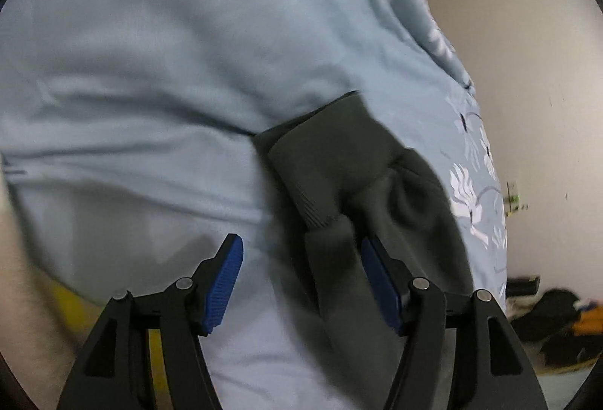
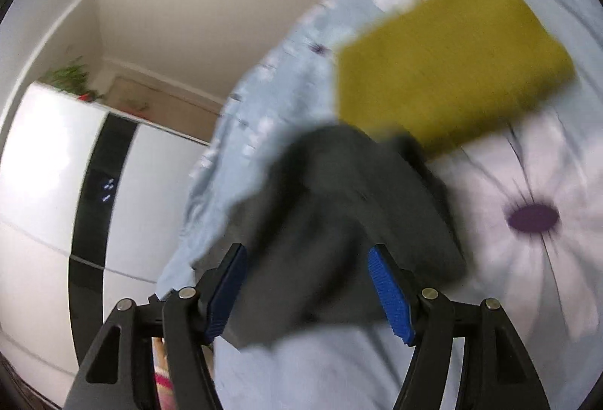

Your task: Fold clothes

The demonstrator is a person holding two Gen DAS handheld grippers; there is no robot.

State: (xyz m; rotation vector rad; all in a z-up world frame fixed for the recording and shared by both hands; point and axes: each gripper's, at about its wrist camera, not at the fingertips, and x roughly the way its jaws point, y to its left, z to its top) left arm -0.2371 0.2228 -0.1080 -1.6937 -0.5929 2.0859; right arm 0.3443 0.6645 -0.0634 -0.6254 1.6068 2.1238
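A dark grey garment (image 1: 339,176) with a ribbed cuff lies bunched on the light blue bed cover (image 1: 150,70). My left gripper (image 1: 300,242) is open right over it. A strip of the cloth runs between the jaws close to the right blue pad (image 1: 380,281), and the left pad is clear of it. In the blurred right wrist view the same dark garment (image 2: 331,202) spreads between the wide-apart jaws of my open right gripper (image 2: 307,251). A folded mustard-yellow garment (image 2: 452,63) lies on the cover just beyond it.
The bed cover has large white flower prints (image 2: 527,214). A white appliance (image 2: 49,183) with a black strip stands left of the bed, with a plant (image 2: 71,78) on top. A pale wall (image 1: 508,14) and a dark pile on the floor (image 1: 557,323) are to the right.
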